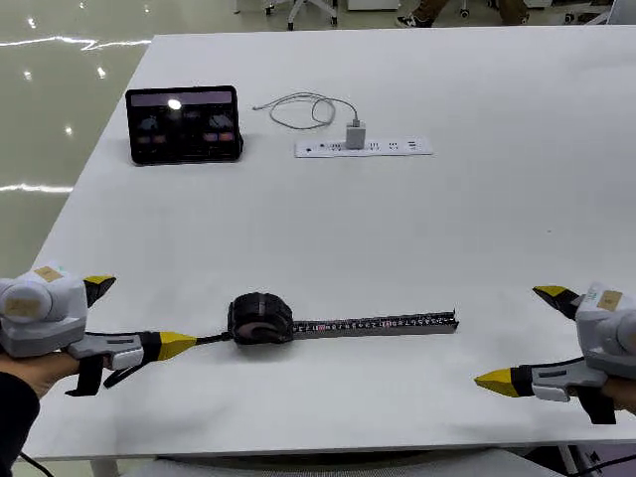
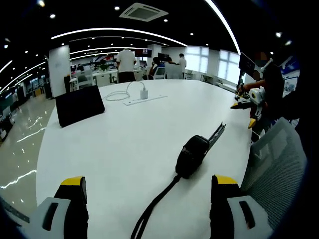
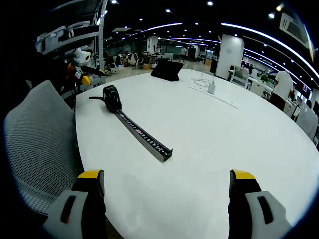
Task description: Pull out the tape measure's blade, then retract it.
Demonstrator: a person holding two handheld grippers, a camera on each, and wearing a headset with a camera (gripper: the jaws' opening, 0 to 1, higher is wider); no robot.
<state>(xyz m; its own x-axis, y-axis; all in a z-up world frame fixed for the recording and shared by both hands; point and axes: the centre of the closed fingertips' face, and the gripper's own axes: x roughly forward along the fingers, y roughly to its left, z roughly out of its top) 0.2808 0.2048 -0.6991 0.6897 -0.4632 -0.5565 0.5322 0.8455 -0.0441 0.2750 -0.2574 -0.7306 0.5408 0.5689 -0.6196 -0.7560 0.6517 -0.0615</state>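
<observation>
Left tool (image 1: 144, 314) and right tool (image 1: 512, 336) gape over white table (image 1: 397, 229), office (image 2: 89, 67) beyond

A white table (image 1: 477, 219) carries a dark tablet (image 1: 183, 124) propped upright at its far left, its screen lit. To the right of it lies a flat white power strip (image 1: 364, 148) with a white charger (image 1: 355, 134) plugged in, and the charger's white cable (image 1: 298, 109) loops loosely on the tabletop just beyond the strip. A grey mesh chair (image 3: 40, 144) stands at the table's near edge, and glossy floor (image 1: 50, 89) shows to the left.
</observation>
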